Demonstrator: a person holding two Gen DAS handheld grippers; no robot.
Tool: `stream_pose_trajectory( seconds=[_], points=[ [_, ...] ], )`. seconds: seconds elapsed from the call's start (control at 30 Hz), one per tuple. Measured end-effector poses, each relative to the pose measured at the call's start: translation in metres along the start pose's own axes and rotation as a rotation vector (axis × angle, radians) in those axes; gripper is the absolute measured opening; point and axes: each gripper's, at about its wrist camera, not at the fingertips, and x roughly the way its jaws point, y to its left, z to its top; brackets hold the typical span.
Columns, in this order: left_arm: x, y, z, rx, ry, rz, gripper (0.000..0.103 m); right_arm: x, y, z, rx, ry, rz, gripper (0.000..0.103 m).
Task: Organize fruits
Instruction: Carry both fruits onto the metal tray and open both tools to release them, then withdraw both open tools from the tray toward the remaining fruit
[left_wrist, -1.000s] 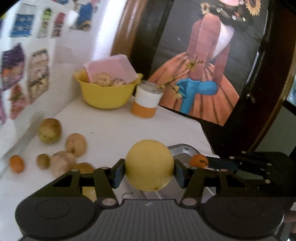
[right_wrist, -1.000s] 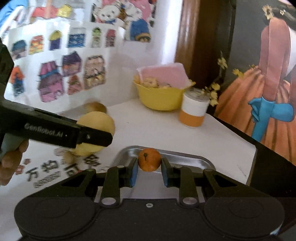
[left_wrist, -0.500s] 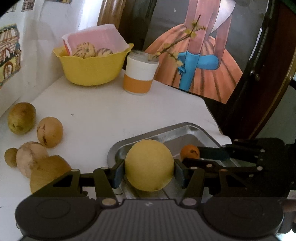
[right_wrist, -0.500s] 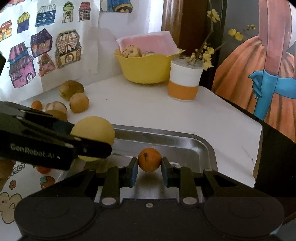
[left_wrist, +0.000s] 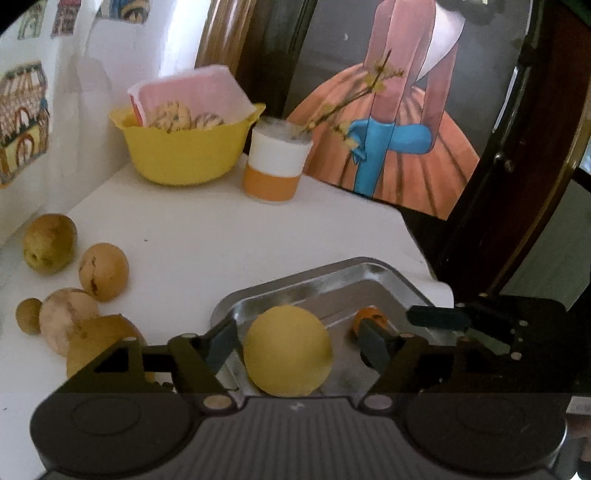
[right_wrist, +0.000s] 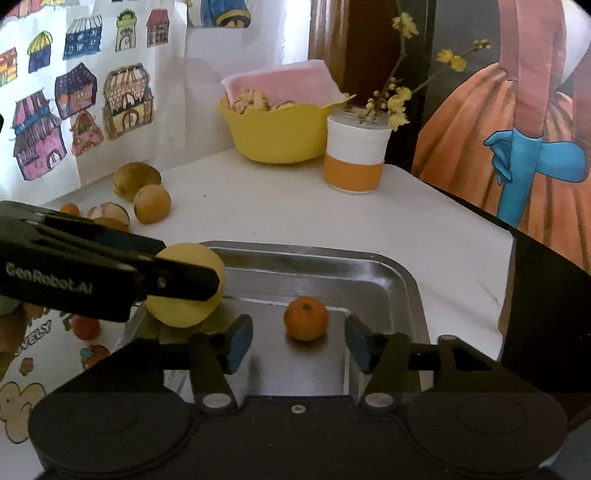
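Observation:
A large yellow round fruit (left_wrist: 288, 350) sits at the near left end of the metal tray (left_wrist: 369, 273). My left gripper (left_wrist: 297, 345) is open around it, with a gap showing on each side. A small orange (right_wrist: 306, 318) rests on the tray floor (right_wrist: 406, 280). My right gripper (right_wrist: 297, 341) is open just in front of the small orange, its blue pads well clear of it. In the right wrist view the yellow fruit (right_wrist: 184, 306) is partly hidden behind a left finger (right_wrist: 177, 278). From the left wrist, the orange (left_wrist: 369, 315) peeks out behind a finger.
Several brownish loose fruits (left_wrist: 103, 271) lie on the white table to the left of the tray. A yellow bowl (left_wrist: 184, 147) holding a pink box and a white-and-orange cup (left_wrist: 275, 166) with twigs stand at the back. The table's right edge runs beside the tray.
Both grippers have opened: the left let go of the yellow fruit and the right let go of the small orange. Both fruits now rest in the tray.

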Motion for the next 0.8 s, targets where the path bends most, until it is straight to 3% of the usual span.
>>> stream_pose_trajectory(
  seconds=[0.07,0.23,0.4,0.63,0.8],
  points=[
    [-0.010,-0.002,-0.001,-0.008,-0.017,-0.007,0.078,-0.012,0.002,-0.003,-0.003,-0.023,-0.015,0.073],
    [-0.047,-0.005,-0.006,-0.033,-0.109,0.015,0.095,-0.055,0.010,-0.011,0.025,-0.118,-0.054,0.094],
    [-0.088,-0.010,-0.017,-0.028,-0.175,0.030,0.102,-0.101,0.020,-0.023,0.054,-0.208,-0.103,0.102],
    [-0.142,-0.016,-0.046,-0.005,-0.217,0.054,0.102,-0.158,0.043,-0.049,0.095,-0.255,-0.118,0.102],
    [-0.167,-0.014,-0.076,-0.021,-0.185,0.036,0.102,-0.183,0.066,-0.071,0.089,-0.222,-0.142,0.102]
  ],
)
